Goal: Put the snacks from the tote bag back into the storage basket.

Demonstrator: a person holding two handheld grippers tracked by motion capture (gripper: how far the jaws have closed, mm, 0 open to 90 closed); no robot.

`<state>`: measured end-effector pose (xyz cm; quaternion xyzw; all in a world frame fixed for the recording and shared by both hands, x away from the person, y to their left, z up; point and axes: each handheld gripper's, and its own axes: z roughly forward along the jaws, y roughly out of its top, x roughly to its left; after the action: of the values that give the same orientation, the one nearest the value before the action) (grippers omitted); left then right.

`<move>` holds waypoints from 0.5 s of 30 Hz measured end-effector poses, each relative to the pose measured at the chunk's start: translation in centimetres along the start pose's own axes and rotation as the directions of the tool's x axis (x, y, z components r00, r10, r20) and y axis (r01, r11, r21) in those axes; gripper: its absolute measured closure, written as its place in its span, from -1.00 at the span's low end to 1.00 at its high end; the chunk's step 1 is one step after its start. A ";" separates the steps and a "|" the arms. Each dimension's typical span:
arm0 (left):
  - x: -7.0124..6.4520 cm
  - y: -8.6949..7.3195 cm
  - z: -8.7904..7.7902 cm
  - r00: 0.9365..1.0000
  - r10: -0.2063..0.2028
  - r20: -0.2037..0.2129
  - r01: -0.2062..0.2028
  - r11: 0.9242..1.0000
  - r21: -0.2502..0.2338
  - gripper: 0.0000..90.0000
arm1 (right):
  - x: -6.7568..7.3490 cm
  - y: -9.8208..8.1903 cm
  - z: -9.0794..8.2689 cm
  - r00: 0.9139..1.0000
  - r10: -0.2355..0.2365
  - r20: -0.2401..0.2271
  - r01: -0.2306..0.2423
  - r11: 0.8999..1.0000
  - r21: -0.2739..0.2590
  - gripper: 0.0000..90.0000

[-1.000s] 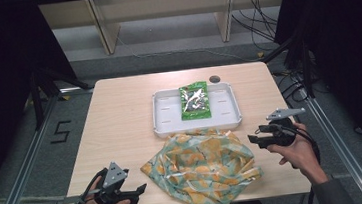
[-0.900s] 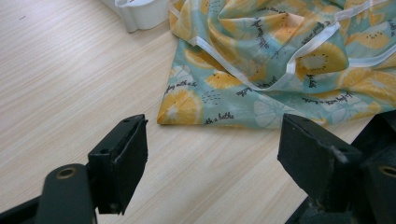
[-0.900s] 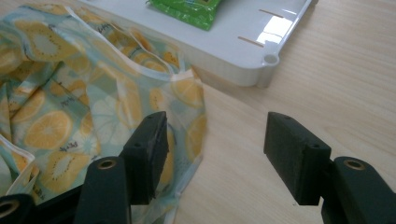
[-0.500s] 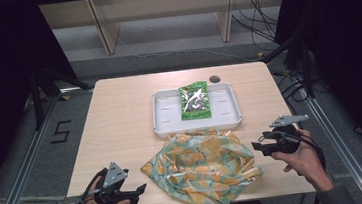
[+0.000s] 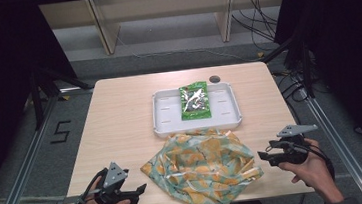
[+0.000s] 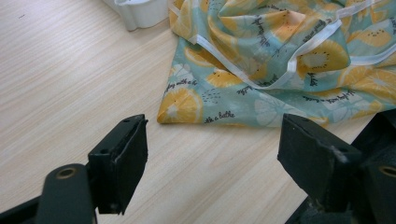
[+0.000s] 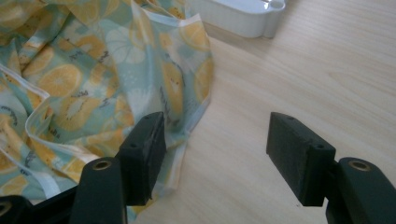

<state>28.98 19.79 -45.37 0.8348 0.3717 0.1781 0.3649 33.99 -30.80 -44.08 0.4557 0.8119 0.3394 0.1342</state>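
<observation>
Teal cloth bag with orange-slice print lies crumpled just in front of the white plastic tray (a green snack packet rests inside it). Left gripper and right gripper flank the bag, both gaping and empty. Pinching one loose layer could drag the bag off the table's near edge

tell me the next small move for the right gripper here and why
Probably ease the right gripper a little further toward the fruit-print cloth bag and close on its near edge. Its jaws stand open with bare table between them, and one jaw is just beside the bag's hem. The left gripper also waits open, short of the bag's corner, so neither holds anything yet.
</observation>
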 end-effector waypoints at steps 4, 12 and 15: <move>0.0 0.0 0.0 1.000 -0.003 -0.002 0.003 1.000 -0.002 -0.48 | -0.1 -0.4 -0.3 1.000 -0.013 -0.020 0.013 1.000 0.006 -0.16; 0.0 0.0 0.1 1.000 -0.009 0.001 0.009 1.000 -0.010 -0.48 | -0.1 -2.0 -0.8 0.999 -0.034 -0.013 0.034 0.999 -0.002 -0.20; -0.1 0.0 0.0 1.000 -0.010 -0.001 0.010 1.000 -0.003 -0.48 | 0.1 -2.4 -1.0 1.000 -0.004 -0.028 0.004 1.000 -0.015 -0.22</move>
<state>28.98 19.73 -45.40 0.8323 0.3758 0.1771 0.3670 31.84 -32.00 -44.94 0.4484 0.8119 0.3517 0.1271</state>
